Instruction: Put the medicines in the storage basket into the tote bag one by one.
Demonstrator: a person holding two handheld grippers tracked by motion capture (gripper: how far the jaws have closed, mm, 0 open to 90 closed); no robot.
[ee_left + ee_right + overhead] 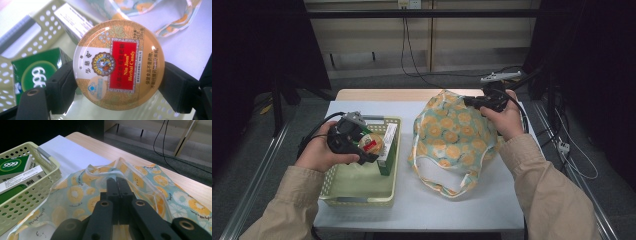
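Note:
My left gripper (368, 146) is shut on a round gold and red candy tin (372, 143), held above the pale green basket (357, 200). In the left gripper view the tin (118, 63) faces the camera, and the black pads (62, 85) press on its two sides. A cloth bag (457, 132) printed with orange slices stands puffed up to the right of the basket. My right gripper (469, 101) is shut on the bag's upper rim at its far side. In the right gripper view its jaws (117, 185) meet on the fabric edge (105, 170).
In the basket a green "999" box (37, 72) lies beside a white and green box (388, 147). The bag's loop handle (437, 180) lies on the white table sheet (492, 200). Bare wooden table (150, 157) runs behind the bag, with cables and floor beyond.

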